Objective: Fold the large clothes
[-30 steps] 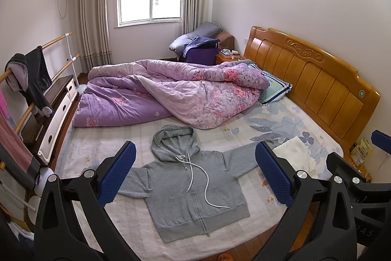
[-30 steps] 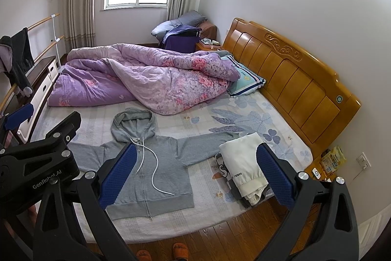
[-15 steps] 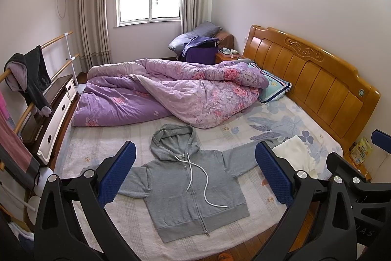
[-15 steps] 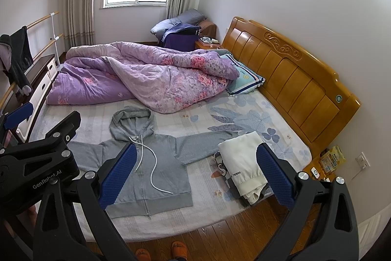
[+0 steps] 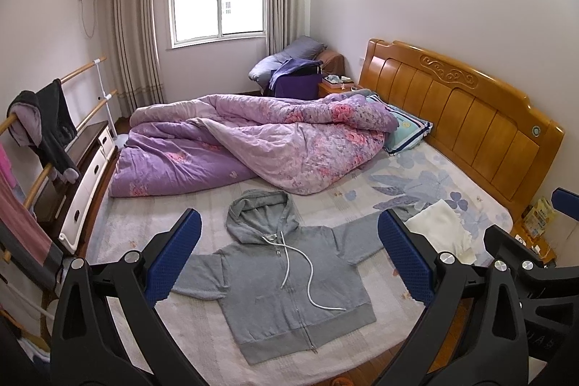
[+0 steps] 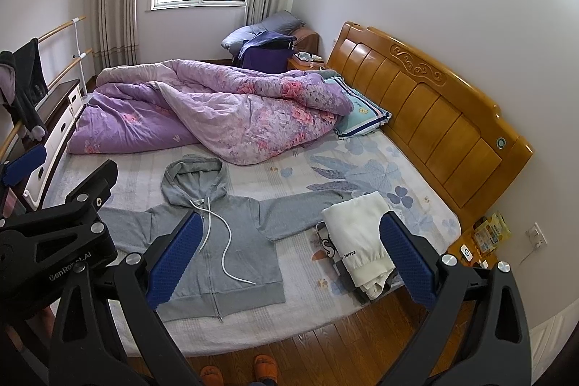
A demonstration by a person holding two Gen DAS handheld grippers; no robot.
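Change since a second ago: almost nothing has shifted; both views have been held nearly fixed, with the right wrist view tipped slightly lower so that more of the floor is seen.
Hoodie: the grey zip hoodie point(image 5: 289, 281) is laid flat, front up, on the near part of the bed point(image 5: 202, 331), hood toward the far side, hem by the near edge, both sleeves spread out sideways.
Drawcord: the white drawcord point(image 5: 307, 281) is trailed loosely across the chest and right panel.
Right sleeve: its cuff is run up to, or under, the folded white garment point(image 6: 356, 237); which cannot be told.
Left gripper: the left gripper point(image 5: 289, 259) is held above the hoodie with jaws spread wide, nothing grasped.
Right gripper: the right gripper point(image 6: 289, 252) is likewise held wide apart and empty.
Step judged: the approach before the first fold; no grasp has been made yet.
How it is best done: one sleeve should be pinched at cuff and shoulder, lifted little, and laid across the chest; the drawcord is better tucked in first.
Risk: the white stack may be dragged with the right sleeve.
Surroundings: the purple floral quilt point(image 5: 260, 140) is heaped farther back, the wooden headboard point(image 5: 463, 118) at right.
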